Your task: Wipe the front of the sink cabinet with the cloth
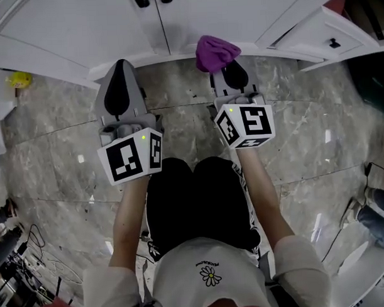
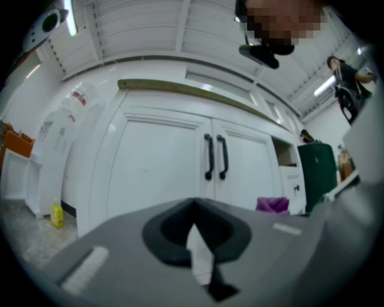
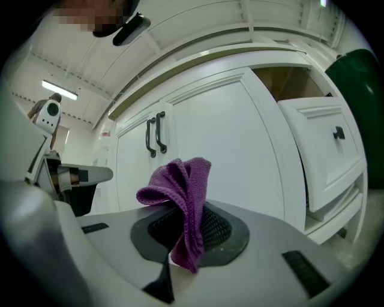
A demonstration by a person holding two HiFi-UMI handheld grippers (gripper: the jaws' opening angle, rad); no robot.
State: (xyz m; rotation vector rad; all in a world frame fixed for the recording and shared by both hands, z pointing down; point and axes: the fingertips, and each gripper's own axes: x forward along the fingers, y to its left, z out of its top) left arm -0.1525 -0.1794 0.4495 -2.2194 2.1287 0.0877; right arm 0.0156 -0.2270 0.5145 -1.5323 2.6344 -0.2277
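- Cloth: purple, bunched; pinched between the jaws of the right gripper, with a loose fold standing up above the pads.
- Left gripper: jaws brought together, nothing held; set at 9 o'clock of the right gripper, pointed at the cabinet.
- Sink cabinet front: two white doors with dark handles at the middle seam; located at 12 o'clock of both grippers.
- Drawer: left ajar, at 2 o'clock of the cloth.
- Yellow bottle: stood on the floor at 10 o'clock of the left gripper.
- Progress: the cloth is secured and presented near the cabinet base; contact with the door cannot be confirmed. The wiping itself is judged to be almost wholly outstanding.
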